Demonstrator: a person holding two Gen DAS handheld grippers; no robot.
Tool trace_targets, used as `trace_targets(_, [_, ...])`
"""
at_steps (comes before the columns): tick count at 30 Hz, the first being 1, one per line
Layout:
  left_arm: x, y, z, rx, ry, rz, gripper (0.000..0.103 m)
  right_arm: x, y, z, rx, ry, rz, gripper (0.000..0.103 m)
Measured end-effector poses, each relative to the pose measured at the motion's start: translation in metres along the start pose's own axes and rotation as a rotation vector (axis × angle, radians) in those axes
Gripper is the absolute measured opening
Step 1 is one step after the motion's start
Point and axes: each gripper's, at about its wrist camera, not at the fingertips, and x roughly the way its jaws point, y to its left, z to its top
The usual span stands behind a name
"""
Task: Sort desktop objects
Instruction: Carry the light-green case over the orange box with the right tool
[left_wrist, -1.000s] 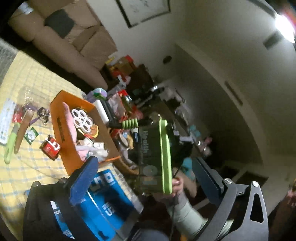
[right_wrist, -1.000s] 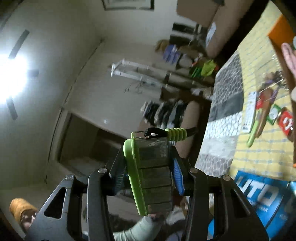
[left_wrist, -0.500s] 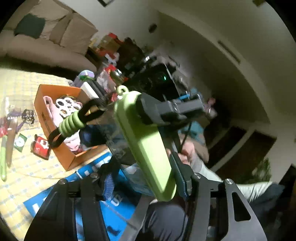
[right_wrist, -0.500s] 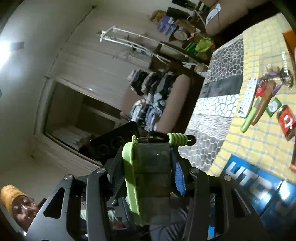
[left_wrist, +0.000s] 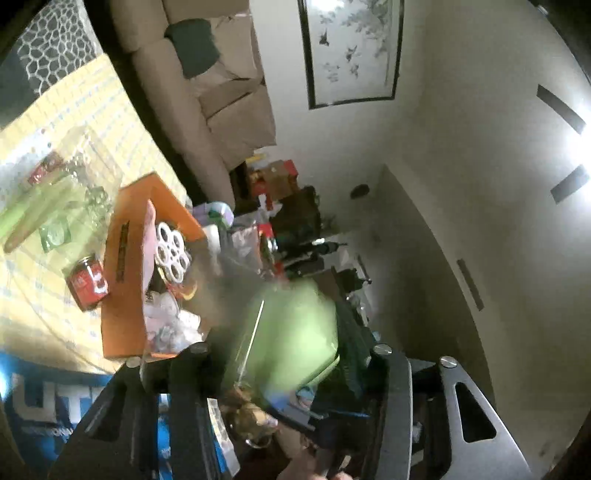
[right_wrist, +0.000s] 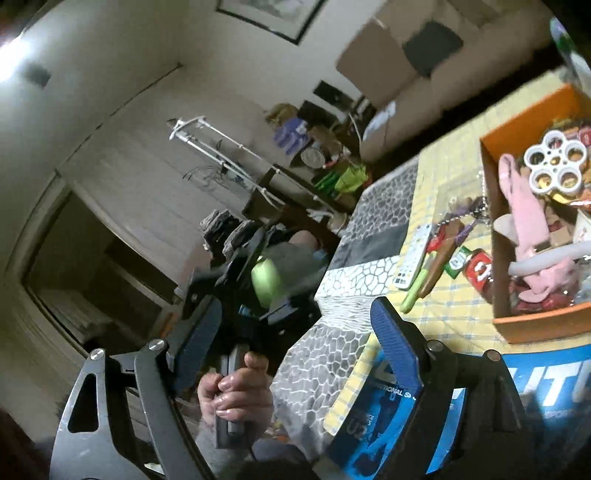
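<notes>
Green case (left_wrist: 295, 332), motion-blurred in the left wrist view, sits between the fingers of the left gripper (left_wrist: 284, 354), whose jaws are closing on it; the blur hides whether the pads already press, but the right wrist view shows the same green case (right_wrist: 266, 282) carried in the left gripper (right_wrist: 255, 291) out in the air off the table edge, with the person's hand (right_wrist: 236, 393) wrapped round that gripper's handle below. Right gripper (right_wrist: 299, 332) has its blue pads (right_wrist: 395, 343) wide apart, jaws opening, nothing between them. Table with yellow checked cloth (right_wrist: 458, 317) holds an orange box (right_wrist: 524, 321) crammed with stuff: white ring holder (right_wrist: 556, 164), pink cloth (right_wrist: 524, 221). Just beside the box's outer wall stand a red jar (right_wrist: 478, 271) and a green sachet (right_wrist: 458, 260); further out lie a green-handled tool (right_wrist: 415, 295) and a white remote (right_wrist: 412, 258). Blue printed box (right_wrist: 554, 384) lies at the near table edge. Sofa (left_wrist: 192, 92) and framed picture (left_wrist: 351, 51) behind.
</notes>
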Motion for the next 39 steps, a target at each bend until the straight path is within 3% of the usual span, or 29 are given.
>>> trace_targets(1, [0.004,0.000,-0.003,-0.001,0.009,0.010,0.024,0.002,0.002,0.001,0.005,-0.009,0.005,0.082])
trace_targets(6, [0.009,-0.001,-0.010,-0.007,0.027,0.012,0.023,0.003,-0.011,0.014,0.027,-0.046,0.018,0.083])
trace_targets(11, [0.011,-0.004,-0.005,-0.011,0.039,0.022,0.023,0.006,-0.032,0.012,0.106,-0.045,0.069,0.075])
trace_targets(12, [0.013,-0.004,-0.004,-0.016,0.042,0.019,0.023,0.006,-0.035,0.011,0.118,-0.051,0.092,0.068])
trace_targets(13, [0.013,-0.006,-0.003,-0.017,0.042,0.024,0.023,0.006,-0.037,0.010,0.129,-0.043,0.097,0.050])
trace_targets(15, [0.014,-0.008,-0.002,-0.023,0.043,0.032,0.023,0.012,-0.043,0.006,0.143,-0.022,0.107,0.030])
trace_targets(21, [0.017,-0.009,0.000,-0.032,0.081,0.029,0.024,0.016,-0.059,-0.002,0.221,-0.018,0.196,0.026])
trace_targets(22, [0.017,-0.011,0.001,-0.025,0.088,0.036,0.029,0.015,-0.058,-0.003,0.230,-0.023,0.207,0.024])
trace_targets(23, [0.015,-0.014,0.003,-0.011,0.092,0.060,0.056,0.013,-0.060,-0.004,0.251,-0.031,0.218,0.022])
trace_targets(24, [0.012,-0.017,0.005,0.014,0.086,0.092,0.086,0.012,-0.063,-0.004,0.288,-0.037,0.236,0.021])
trace_targets(25, [0.005,-0.023,0.007,0.058,0.070,0.125,0.093,0.011,-0.066,-0.005,0.315,-0.039,0.231,0.021])
trace_targets(30, [-0.005,-0.040,0.010,0.223,0.134,0.186,0.095,0.010,-0.083,-0.011,0.449,-0.042,0.260,0.021])
trace_targets(33, [-0.013,-0.059,0.000,0.485,0.192,0.279,0.095,0.013,-0.087,-0.014,0.508,-0.029,0.293,0.021])
trace_targets(35, [-0.011,-0.071,-0.009,0.677,0.277,0.327,0.096,0.015,-0.084,-0.014,0.506,0.003,0.307,0.021])
trace_targets(39, [-0.001,-0.090,-0.023,0.899,0.415,0.352,0.096,0.018,-0.071,-0.013,0.486,0.099,0.280,0.021])
